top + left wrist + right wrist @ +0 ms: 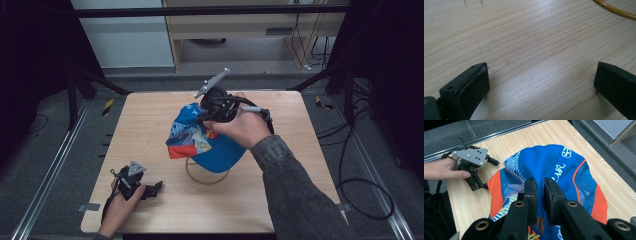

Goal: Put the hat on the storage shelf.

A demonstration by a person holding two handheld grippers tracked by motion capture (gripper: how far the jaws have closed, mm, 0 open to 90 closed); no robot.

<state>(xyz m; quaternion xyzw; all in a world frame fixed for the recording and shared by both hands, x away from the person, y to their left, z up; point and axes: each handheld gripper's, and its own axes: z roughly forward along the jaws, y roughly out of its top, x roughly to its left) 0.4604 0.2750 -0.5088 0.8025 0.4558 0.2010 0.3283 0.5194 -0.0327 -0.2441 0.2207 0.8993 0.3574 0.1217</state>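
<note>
A blue cap (200,145) with orange and mesh panels sits on a stand with a yellow ring base (200,178) at the middle of the wooden table (280,190). My right gripper (207,117) is held over the cap's far side, pointing down at its crown. In the right gripper view its jaws (540,181) stand a narrow gap apart just above the cap (564,167), with blue fabric showing through the gap and no fold pinched. My left gripper (154,190) rests on the table at the front left, wide open and empty, and the ring (616,11) lies ahead of it.
The table's front edge runs just below my left hand. Metal rails lie along the floor on both sides, and cables trail on the floor at the right. A cabinet stands beyond the table's far edge. My left gripper (489,173) lies beside the cap's brim.
</note>
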